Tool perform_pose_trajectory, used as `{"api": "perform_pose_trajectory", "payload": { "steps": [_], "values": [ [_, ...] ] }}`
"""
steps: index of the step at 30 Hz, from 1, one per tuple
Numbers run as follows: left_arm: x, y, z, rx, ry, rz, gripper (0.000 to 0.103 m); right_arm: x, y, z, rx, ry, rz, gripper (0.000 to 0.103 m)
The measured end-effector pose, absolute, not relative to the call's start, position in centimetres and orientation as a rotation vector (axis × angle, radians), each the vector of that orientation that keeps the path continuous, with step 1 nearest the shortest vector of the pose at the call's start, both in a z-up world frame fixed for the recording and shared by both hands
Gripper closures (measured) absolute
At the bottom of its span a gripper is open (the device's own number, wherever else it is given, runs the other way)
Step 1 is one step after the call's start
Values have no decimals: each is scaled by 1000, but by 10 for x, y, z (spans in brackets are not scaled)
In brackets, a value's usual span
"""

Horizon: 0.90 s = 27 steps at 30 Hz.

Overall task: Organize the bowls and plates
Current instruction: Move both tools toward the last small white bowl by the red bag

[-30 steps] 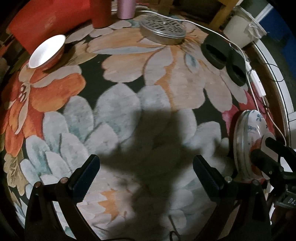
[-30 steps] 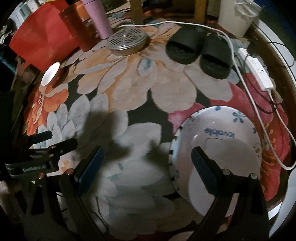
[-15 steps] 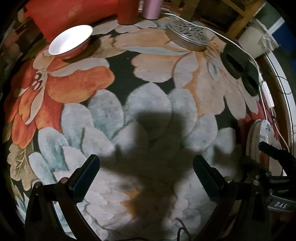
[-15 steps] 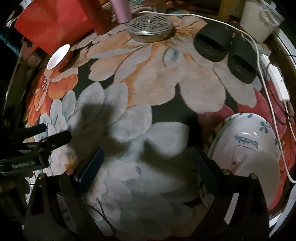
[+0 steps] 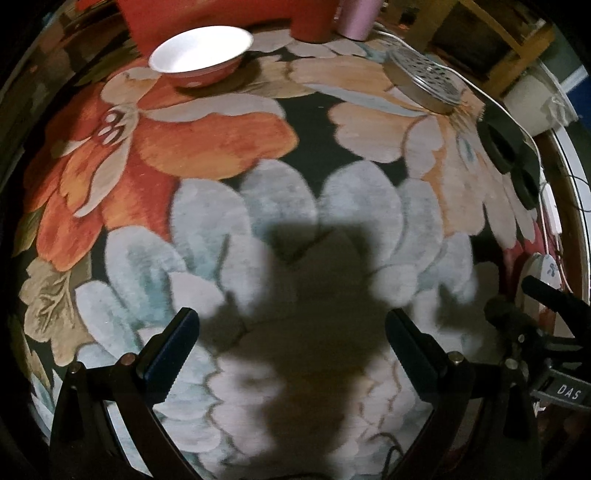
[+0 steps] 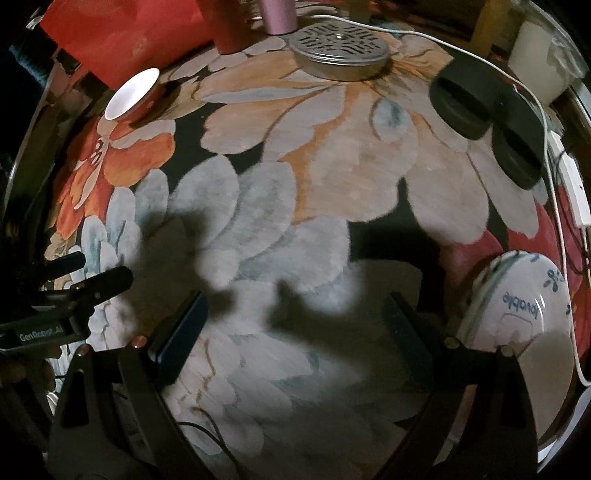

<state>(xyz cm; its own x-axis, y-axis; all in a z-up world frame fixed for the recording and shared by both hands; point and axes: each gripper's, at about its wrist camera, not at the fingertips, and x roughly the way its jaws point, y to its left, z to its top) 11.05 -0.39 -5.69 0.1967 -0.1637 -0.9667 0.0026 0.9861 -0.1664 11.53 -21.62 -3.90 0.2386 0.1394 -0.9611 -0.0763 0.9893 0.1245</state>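
Since the earlier frame the left gripper [image 5: 291, 343] had swung toward the bowl [image 5: 201, 55], which had drifted from the far left edge of its view to almost straight ahead of the fingers, while the plate [image 6: 524, 314] had slid farther off to the right in both views. The left gripper's fingers were spread wide with nothing between them, hanging over the pale blue petals of the flowered rug [image 5: 229, 177]. The bowl, white inside and red outside, stood upright on the rug well beyond the fingertips, close before a red box [image 5: 184, 14].

The right gripper [image 6: 295, 325] was likewise spread and empty above the rug. The white plate with blue print lay flat on the rug just outside its right finger [image 6: 406, 332], part of it hidden behind that finger's arm. Far ahead of the right fingers sat a round metal lid [image 6: 340, 51], with a pair of black slippers [image 6: 484, 114] ahead to the right and a white cable [image 6: 535, 103] running past them.
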Motion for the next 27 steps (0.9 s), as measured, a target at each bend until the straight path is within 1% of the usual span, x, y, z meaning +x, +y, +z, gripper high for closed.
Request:
{"api": "perform_pose_trajectory", "payload": {
  "steps": [5,11,21,25,27],
  "values": [
    [117,26,-61,-193,1366,-58,2,134,-190,-41,74,1327,213,7],
    [128,68,-60,-241,1340,20,2,162,-150,-36,120,1289,345,7],
    [137,133,-56,-319,1288,120,2,223,-104,-55,242,1332,408,7],
    [130,151,-58,-360,1278,140,2,261,-86,-57,355,1305,361,9],
    [126,159,-60,-386,1275,147,2,277,-78,-56,390,1290,340,12]
  ]
}}
